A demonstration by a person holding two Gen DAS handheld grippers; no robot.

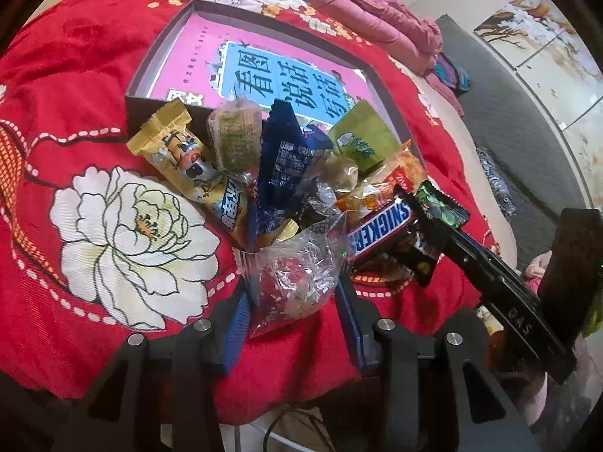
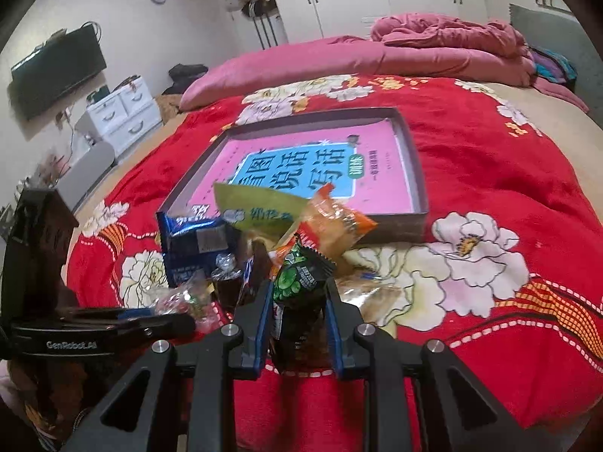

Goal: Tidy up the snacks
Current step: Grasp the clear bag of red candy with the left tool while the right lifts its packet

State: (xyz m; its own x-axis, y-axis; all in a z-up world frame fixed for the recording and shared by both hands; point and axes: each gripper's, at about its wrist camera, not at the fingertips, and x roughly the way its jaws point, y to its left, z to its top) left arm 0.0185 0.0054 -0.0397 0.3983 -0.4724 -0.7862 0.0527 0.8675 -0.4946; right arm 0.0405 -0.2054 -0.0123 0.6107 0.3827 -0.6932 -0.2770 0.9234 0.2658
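Your biggest risk here is the heap itself: the snacks are stacked loosely against the near wall of the shallow dark cardboard box (image 2: pixel 414 173), so pulling either held item away could drag its neighbours off onto the red floral bedspread (image 1: pixel 75 86). Your left gripper (image 1: pixel 292 293) has its blue pads closed on the clear crinkly wrapper holding a red sweet (image 1: pixel 292 278); that film looks thin and slippery, so I judge it could slide out or tear if you lift quickly. The Snickers bar in its brown and blue wrapper (image 1: pixel 380 229) lies touching that wrapper on the right and may tumble when it goes. Your right gripper (image 2: pixel 299 305) is clamped on the black packet printed with green figures (image 2: pixel 299 286), which stands upright between the pads at the near edge of the pile. The orange translucent packet (image 2: pixel 331 226) leans just behind it and could follow. The box sits just beyond the heap, with only a pink and blue book (image 2: pixel 301 165) lying flat inside.
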